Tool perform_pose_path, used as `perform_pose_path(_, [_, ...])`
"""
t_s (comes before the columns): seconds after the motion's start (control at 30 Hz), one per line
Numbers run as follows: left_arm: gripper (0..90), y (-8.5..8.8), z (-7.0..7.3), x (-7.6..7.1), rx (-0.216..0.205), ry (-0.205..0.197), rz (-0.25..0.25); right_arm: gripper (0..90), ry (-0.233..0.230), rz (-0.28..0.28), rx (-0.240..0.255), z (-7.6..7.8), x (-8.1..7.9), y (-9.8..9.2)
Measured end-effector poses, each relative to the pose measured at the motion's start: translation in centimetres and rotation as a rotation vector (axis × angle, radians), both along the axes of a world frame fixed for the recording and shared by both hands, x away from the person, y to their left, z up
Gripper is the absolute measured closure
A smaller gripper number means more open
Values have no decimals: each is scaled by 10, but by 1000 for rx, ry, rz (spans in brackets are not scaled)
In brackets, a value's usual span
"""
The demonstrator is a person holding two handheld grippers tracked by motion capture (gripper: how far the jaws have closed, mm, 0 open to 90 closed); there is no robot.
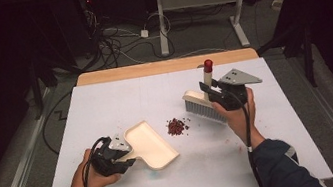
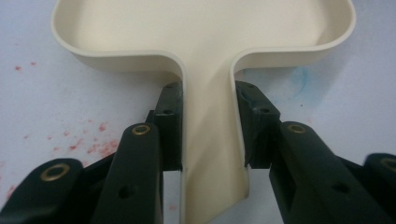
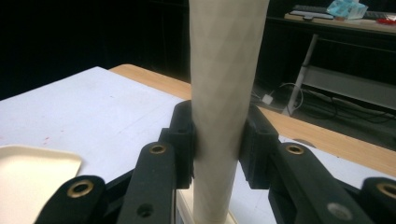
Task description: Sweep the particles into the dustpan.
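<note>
Resting on the white desk (image 1: 105, 103), the cream dustpan (image 1: 152, 144) is pinched at its handle by the left claw (image 1: 125, 161) at 7 o'clock. At 3 o'clock, the brush (image 1: 204, 102) is clamped by the right claw (image 1: 212, 93). Red crumbs (image 1: 176, 126) lie between.

Only crumbs (image 1: 177, 126) lie between dustpan (image 1: 151, 144) and brush (image 1: 203, 107).

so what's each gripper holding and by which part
The left gripper is shut on the cream dustpan, clamping its handle. The right gripper is shut on the brush, gripping its pale, red-tipped handle, bristles down by the red crumbs.
</note>
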State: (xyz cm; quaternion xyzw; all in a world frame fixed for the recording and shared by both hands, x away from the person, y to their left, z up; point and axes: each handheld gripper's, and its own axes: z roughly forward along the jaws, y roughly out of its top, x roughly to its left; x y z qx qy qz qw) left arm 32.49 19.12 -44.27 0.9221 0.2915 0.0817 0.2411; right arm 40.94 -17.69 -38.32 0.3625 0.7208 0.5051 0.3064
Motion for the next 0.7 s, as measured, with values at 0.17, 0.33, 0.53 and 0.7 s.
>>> perform_pose_path(0.17, [641,-3,-2,1,-1,6,6,698,-30,-86,-53,-12,10,18])
perform_pose_path(0.33, [641,-6,-2,0,-2,-3,13,698,-46,-111,-39,-18,14,23])
perform_pose_path(0.53, [641,-10,-7,-3,-1,0,32,696,-21,-42,-23,-20,3,35])
perform_pose_path(0.7, [640,-15,-10,-3,-3,5,46,692,-12,2,-2,-22,-6,46])
